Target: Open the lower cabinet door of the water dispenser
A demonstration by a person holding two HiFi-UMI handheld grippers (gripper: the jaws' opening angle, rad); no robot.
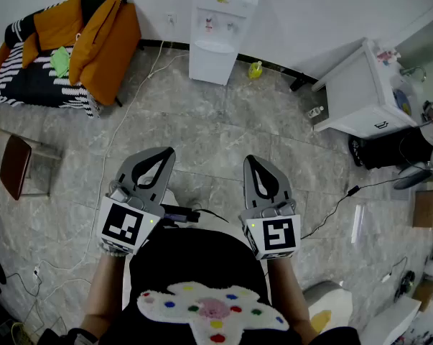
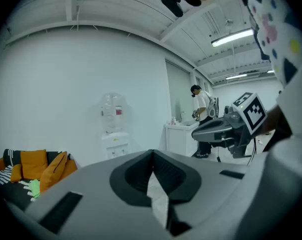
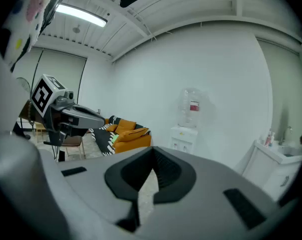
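Observation:
A white water dispenser [image 1: 221, 31] stands against the far wall, its lower cabinet door closed; it also shows in the left gripper view [image 2: 114, 143] and the right gripper view [image 3: 184, 138], with a clear bottle on top. Both grippers hang side by side well short of it, over the grey stone floor. My left gripper [image 1: 164, 153] is shut with nothing between its jaws. My right gripper [image 1: 250, 161] is shut and empty too. In each gripper view the jaws meet in a closed seam, and the other gripper [image 2: 226, 129] [image 3: 65, 115] shows off to the side.
An orange and striped sofa [image 1: 62, 49] sits at the back left, a brown chair [image 1: 15, 165] at the left. A white sink cabinet [image 1: 363, 95] stands at the right, with a person [image 2: 203, 106] beside it. Cables [image 1: 123, 121] run over the floor.

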